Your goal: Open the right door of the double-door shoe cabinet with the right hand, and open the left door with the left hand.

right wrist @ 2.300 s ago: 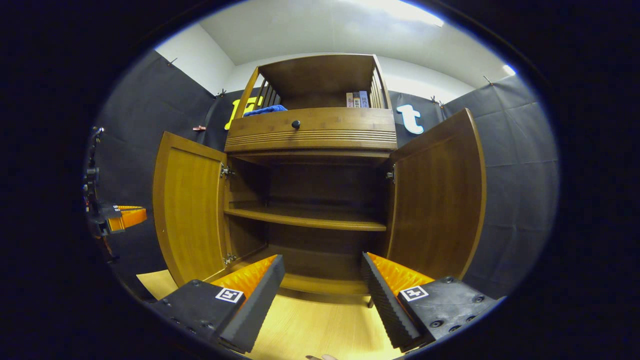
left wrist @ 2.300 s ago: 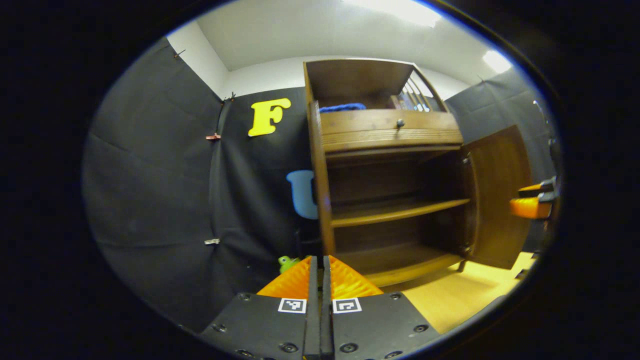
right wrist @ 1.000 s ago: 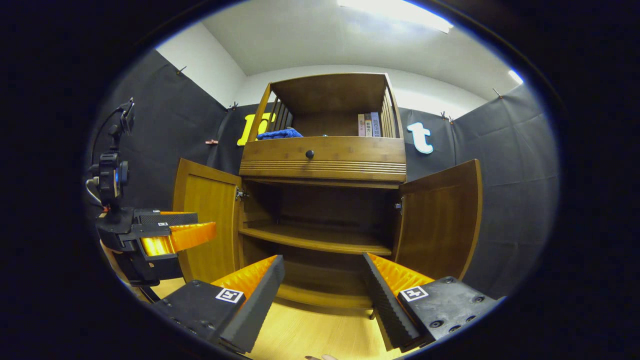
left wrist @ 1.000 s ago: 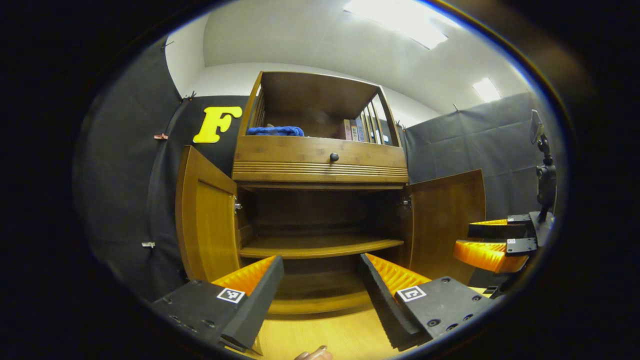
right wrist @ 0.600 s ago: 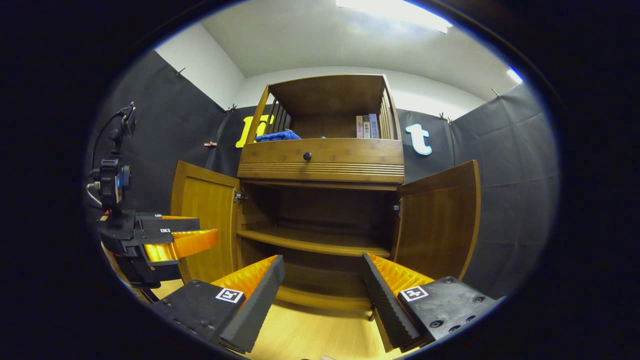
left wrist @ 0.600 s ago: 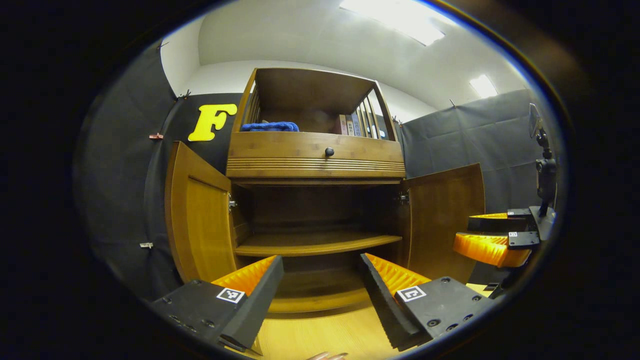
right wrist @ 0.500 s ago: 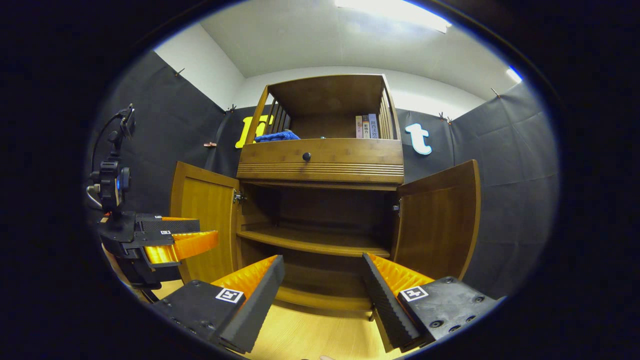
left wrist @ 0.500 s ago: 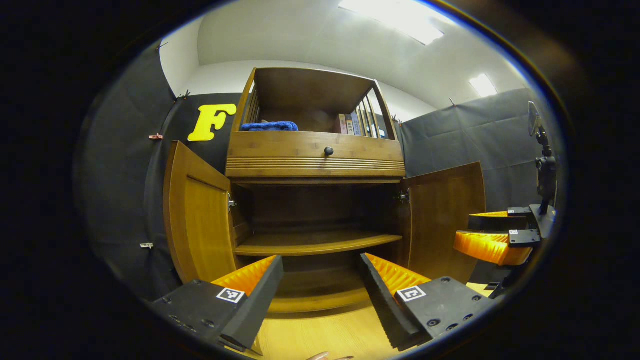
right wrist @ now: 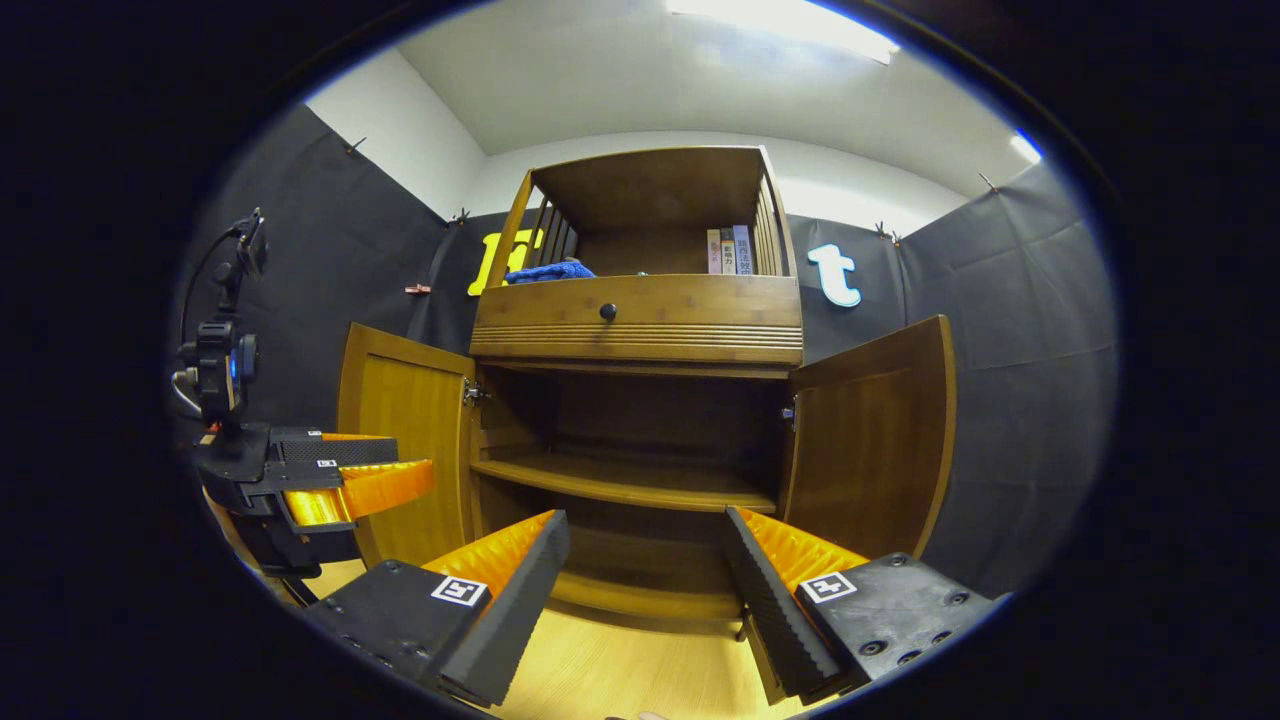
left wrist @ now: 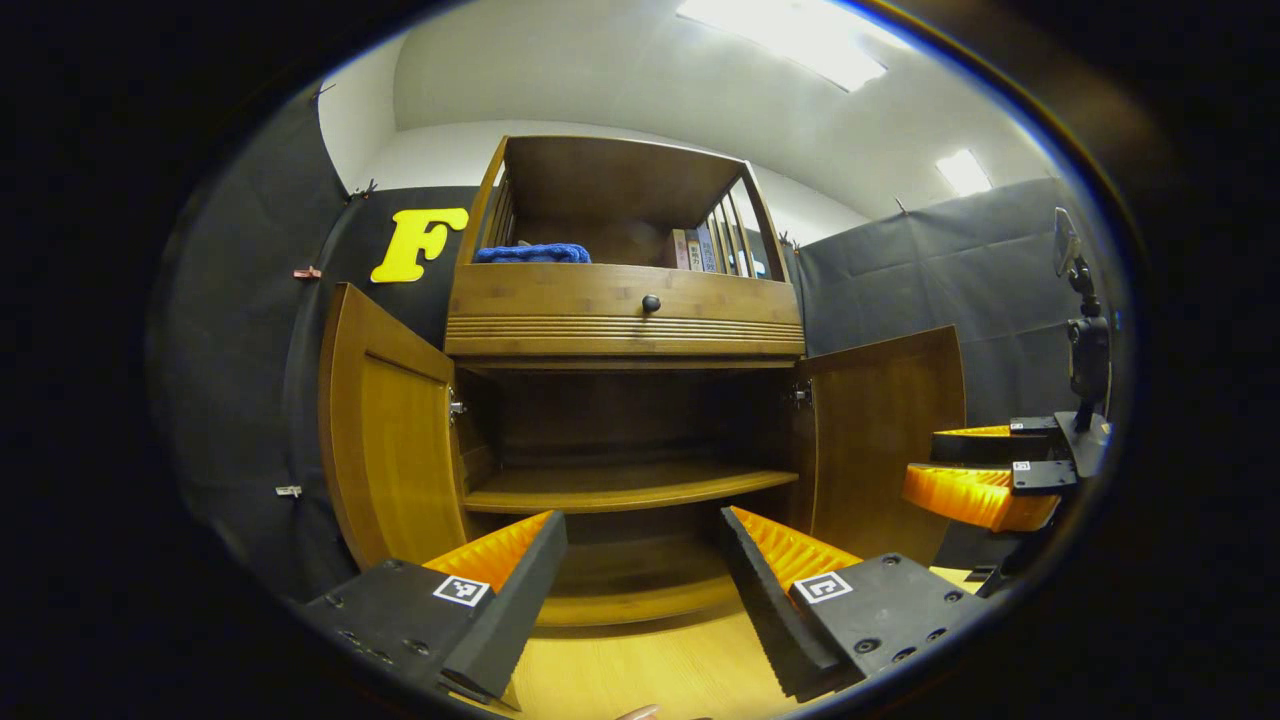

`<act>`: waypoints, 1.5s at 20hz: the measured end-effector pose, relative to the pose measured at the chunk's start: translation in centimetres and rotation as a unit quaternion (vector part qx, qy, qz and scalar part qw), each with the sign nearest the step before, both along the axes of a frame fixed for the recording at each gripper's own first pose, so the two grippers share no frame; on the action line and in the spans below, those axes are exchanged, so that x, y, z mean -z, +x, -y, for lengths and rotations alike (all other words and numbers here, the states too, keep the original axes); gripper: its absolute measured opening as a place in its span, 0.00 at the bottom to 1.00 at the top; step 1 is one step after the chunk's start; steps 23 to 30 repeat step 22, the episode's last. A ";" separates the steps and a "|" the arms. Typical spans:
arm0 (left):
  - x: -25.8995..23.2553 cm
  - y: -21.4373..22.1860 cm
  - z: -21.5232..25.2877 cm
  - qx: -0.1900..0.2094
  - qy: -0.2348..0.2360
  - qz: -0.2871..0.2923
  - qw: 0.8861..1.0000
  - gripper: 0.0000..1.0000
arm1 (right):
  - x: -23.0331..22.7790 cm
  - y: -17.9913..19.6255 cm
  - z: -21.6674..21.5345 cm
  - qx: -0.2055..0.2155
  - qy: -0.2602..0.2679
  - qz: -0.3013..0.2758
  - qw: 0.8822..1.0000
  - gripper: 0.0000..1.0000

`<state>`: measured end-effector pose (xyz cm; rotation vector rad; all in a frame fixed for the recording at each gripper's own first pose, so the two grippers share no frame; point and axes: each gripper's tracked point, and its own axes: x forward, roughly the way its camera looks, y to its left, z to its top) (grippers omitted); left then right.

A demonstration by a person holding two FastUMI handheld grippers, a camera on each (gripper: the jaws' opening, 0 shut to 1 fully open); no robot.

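Against the booth's black wall, the cabinet (right wrist: 640, 330) now has its left door (left wrist: 385, 440) and right door (right wrist: 870, 440) swung wide; the left gripper (left wrist: 640, 590), shut moments ago, and the right gripper (right wrist: 645, 590) both gape wide and empty, so the task looks done.

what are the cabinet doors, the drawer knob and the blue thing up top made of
Left door and right door: look like wood or wood veneer, amber-brown with a smooth, faintly glossy finish; fine grain lines show. Drawer knob: small, dark and round; metal or dark-stained wood, too small to tell. Blue thing: soft, rumpled and matte, probably cloth, perhaps a towel.
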<state>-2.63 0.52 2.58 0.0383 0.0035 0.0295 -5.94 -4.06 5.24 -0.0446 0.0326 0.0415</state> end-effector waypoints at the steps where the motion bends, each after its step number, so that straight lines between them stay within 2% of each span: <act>1: -0.1 0.0 0.0 0.000 0.001 0.000 1.000 0.96 | 0.0 0.0 0.0 0.000 0.000 0.000 1.000 0.97; 15: 0.1 0.2 0.0 0.000 0.002 0.002 1.000 0.95 | 0.2 -0.3 -0.2 -0.001 -0.002 -0.004 1.000 0.99; 21: -0.1 0.0 -0.1 -0.001 -0.003 0.007 1.000 0.96 | 0.1 -0.5 0.1 0.002 -0.002 -0.005 1.000 0.95; 30: 0.0 0.0 -0.1 -0.001 -0.004 0.007 1.000 0.96 | 0.2 -0.5 0.0 0.001 -0.002 -0.006 1.000 0.97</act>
